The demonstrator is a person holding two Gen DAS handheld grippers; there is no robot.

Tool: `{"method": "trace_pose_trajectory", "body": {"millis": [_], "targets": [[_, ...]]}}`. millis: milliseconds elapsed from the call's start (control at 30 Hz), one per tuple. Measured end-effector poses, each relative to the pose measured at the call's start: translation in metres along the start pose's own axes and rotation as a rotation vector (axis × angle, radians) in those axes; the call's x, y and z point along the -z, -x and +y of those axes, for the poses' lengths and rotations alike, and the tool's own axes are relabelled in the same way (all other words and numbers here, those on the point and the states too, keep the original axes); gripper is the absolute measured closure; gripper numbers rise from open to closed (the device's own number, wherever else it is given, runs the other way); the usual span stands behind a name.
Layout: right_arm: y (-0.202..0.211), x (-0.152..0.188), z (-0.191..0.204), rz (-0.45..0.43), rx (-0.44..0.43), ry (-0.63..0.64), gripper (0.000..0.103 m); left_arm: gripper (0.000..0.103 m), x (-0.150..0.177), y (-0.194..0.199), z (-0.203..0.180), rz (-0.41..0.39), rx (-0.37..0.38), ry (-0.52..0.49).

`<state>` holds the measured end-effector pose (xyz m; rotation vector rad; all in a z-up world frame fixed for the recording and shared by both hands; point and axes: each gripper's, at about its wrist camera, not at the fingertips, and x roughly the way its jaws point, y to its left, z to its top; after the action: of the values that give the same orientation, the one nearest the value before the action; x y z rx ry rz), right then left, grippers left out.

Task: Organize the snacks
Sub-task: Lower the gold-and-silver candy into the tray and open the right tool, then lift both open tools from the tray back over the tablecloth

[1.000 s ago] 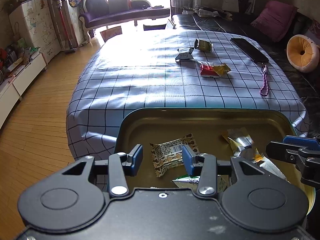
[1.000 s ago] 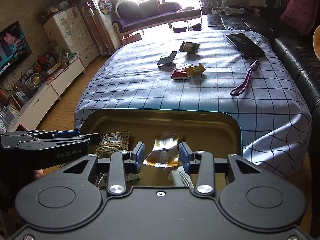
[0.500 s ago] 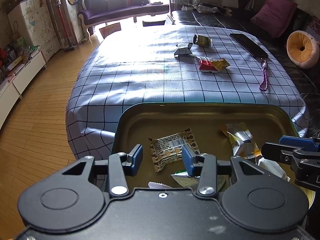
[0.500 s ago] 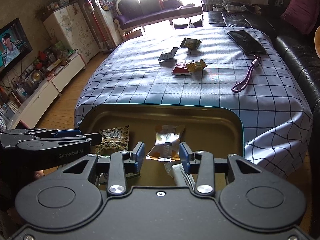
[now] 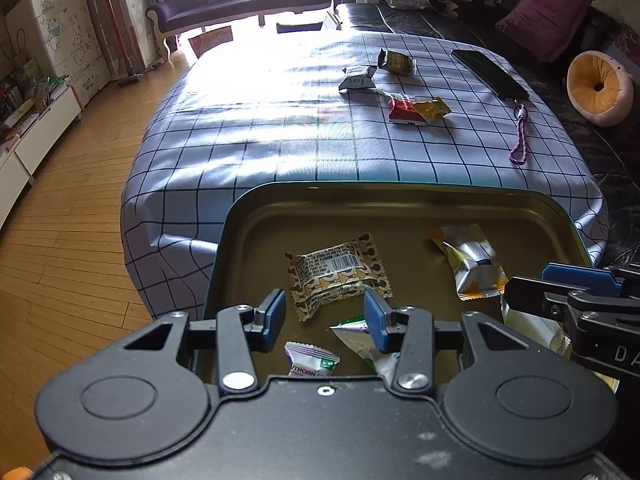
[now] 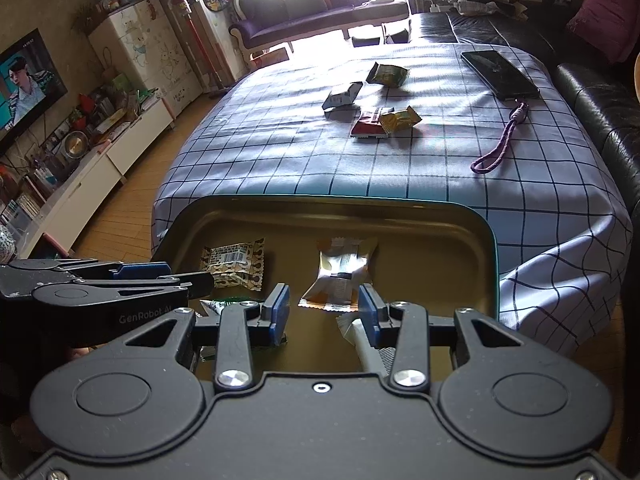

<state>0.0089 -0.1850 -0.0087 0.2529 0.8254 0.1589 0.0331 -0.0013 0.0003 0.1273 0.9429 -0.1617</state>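
Note:
A gold metal tray [image 5: 256, 216] [image 6: 440, 216] lies at the near end of a checked tablecloth. It holds several snack packets, among them a brown patterned one [image 5: 338, 276] [image 6: 236, 262] and a silver-orange one [image 5: 472, 264] [image 6: 342, 274]. My left gripper [image 5: 324, 314] hangs open and empty over the tray's near left part. My right gripper [image 6: 322, 308] hangs open and empty over the tray's near right part. Further along the cloth lie a grey packet [image 5: 357, 79] [image 6: 342, 96], a green-yellow packet [image 5: 396, 61] [image 6: 387, 74], and a red and a yellow packet together [image 5: 414, 109] [image 6: 384, 122].
A black phone [image 5: 490, 74] [image 6: 499, 74] with a purple strap [image 5: 519, 136] [image 6: 500, 146] lies on the cloth's far right. A black sofa [image 6: 592, 96] runs along the right. Wooden floor and low cabinets [image 6: 76, 188] are to the left.
Both grippers have drawn back and risen a little above the tray, so more of its near end and its packets show. Both stay open and empty.

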Motion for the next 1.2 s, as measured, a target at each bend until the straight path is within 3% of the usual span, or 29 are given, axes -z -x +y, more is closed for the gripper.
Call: {"method": "trace_pose_trajectory", "body": {"millis": [567,933,1200], "targets": [[-0.002,0.002,-0.005,0.057,-0.005,-0.023,0.054,0.058,0.001,-0.003,0.003,0.093,0.051,-0.029],[0.0,0.001,-0.003,0.062,0.004,-0.016,0.054,0.058,0.002,0.001,0.001,0.097,0.069,-0.071],[0.004,-0.008,-0.003,0.039,0.007,-0.004,0.054,0.058,-0.013,0.009,0.0,0.042,0.048,-0.123]]}}
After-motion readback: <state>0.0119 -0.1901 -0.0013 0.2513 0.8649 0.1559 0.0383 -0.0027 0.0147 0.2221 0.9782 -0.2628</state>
